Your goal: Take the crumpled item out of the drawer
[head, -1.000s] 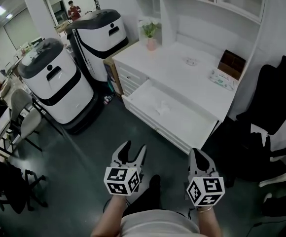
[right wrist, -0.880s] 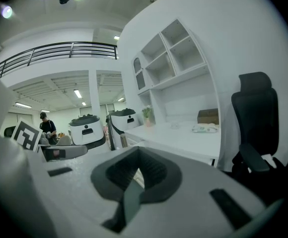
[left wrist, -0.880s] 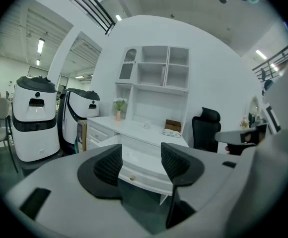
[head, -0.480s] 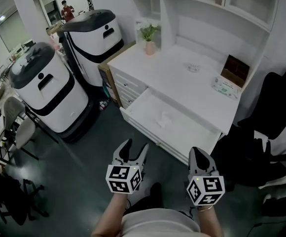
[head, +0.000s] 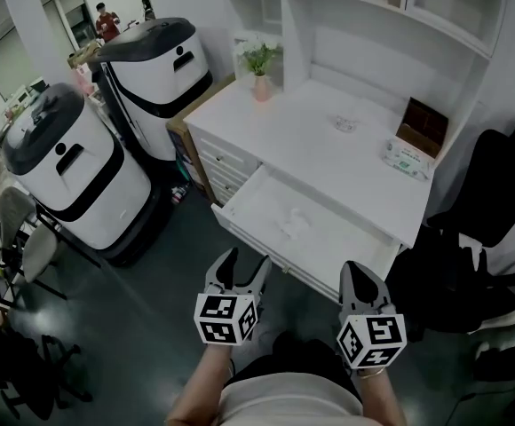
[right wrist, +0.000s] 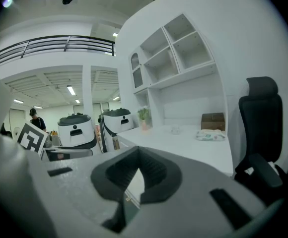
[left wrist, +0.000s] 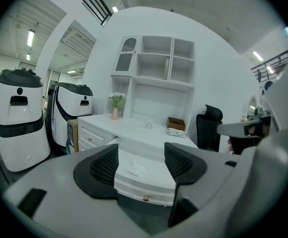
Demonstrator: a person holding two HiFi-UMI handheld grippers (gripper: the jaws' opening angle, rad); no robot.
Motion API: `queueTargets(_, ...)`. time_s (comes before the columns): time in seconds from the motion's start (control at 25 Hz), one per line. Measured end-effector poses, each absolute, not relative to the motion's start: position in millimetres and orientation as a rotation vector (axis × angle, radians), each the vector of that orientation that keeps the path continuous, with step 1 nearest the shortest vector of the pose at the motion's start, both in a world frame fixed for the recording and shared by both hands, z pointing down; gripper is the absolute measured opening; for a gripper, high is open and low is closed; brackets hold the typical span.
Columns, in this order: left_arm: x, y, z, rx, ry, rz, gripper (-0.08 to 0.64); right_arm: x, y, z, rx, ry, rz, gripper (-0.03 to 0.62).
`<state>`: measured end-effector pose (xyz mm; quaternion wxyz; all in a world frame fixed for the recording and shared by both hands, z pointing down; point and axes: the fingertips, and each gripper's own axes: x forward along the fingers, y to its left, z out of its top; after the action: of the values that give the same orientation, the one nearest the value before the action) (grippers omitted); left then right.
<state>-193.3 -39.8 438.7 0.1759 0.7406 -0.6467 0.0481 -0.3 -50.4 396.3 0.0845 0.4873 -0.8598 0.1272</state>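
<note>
A white drawer (head: 256, 183) stands pulled out of the white desk (head: 328, 149). A small white crumpled item (head: 293, 221) lies on its floor near the middle. Both grippers hang low in the head view, short of the drawer's front and above the dark floor. My left gripper (head: 244, 265) is opening, with nothing between its fingers. In the left gripper view the left gripper (left wrist: 141, 163) frames the drawer (left wrist: 144, 191) and the crumpled item (left wrist: 136, 169) well ahead. My right gripper (head: 357, 272) has its fingertips together and holds nothing; in the right gripper view the right gripper (right wrist: 138, 156) points along the desk edge.
Two white-and-black machines (head: 71, 176) (head: 155, 65) stand left of the desk. On the desk are a potted plant (head: 259, 67), a tissue pack (head: 406, 156) and a brown box (head: 420, 124). A black chair (head: 493, 202) stands to the right. A person (head: 105, 20) is far off.
The desk and open drawer have shifted left and slightly closer in the head view. The left gripper's jaws stand a little wider. Both grippers stay low in the frame.
</note>
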Motion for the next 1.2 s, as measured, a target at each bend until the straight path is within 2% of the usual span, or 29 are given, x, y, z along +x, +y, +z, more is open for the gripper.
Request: queueTargets(1.2,-164,-189,499,2.093,-1.641,0.484,0.288,15,-182,414,1.544,-2.493,0.484,0.002)
